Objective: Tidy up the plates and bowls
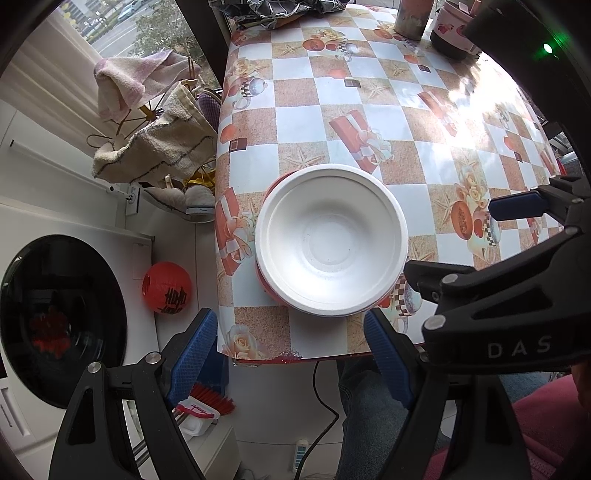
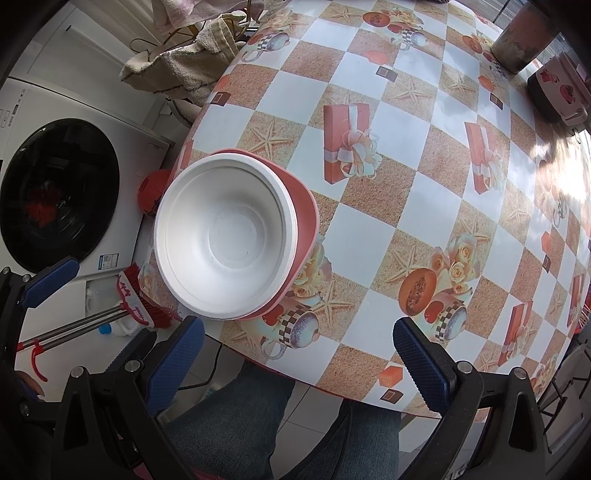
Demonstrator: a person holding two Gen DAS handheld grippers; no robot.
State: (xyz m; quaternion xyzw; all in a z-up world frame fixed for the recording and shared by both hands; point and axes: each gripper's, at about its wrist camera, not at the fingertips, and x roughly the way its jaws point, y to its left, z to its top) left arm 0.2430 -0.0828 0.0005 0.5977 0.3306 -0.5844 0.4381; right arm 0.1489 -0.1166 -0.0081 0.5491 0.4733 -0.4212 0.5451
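A white foam bowl [image 1: 331, 240] sits nested on top of a red dish [image 2: 303, 212], of which only a rim and one side show beneath it. The pair rests near the table's [image 1: 369, 122] front-left corner, on a checked cloth printed with gift boxes, starfish and roses. Whether more bowls are stacked under the white one cannot be told.

The left gripper [image 1: 291, 360] points down over the table edge, its two blue-padded fingers [image 1: 194, 354] spread wide with nothing between them — the bowl lies just ahead of the fingertips, between their lines, untouched. In the right wrist view the right gripper [image 2: 299, 360] is likewise spread, holding nothing; the bowl lies ahead and toward its left finger [image 2: 173, 363], clear of the pads. The right gripper also reaches into the left wrist view from the right side, one blue pad [image 1: 517, 208] hovering above the cloth, well to the right of the bowl.

Farther ahead of both grippers, at the table's far side, stand a worn cylindrical cup [image 1: 412, 16] and a dark pot with a pink-flowered lid [image 1: 452, 31].

Left of the left gripper, off the table — a white washing machine [image 1: 62, 314], a red paper lantern [image 1: 167, 288] on the floor, towels on a rack [image 1: 155, 147]. Below both grippers, the person's jeans [image 2: 258, 417] show.
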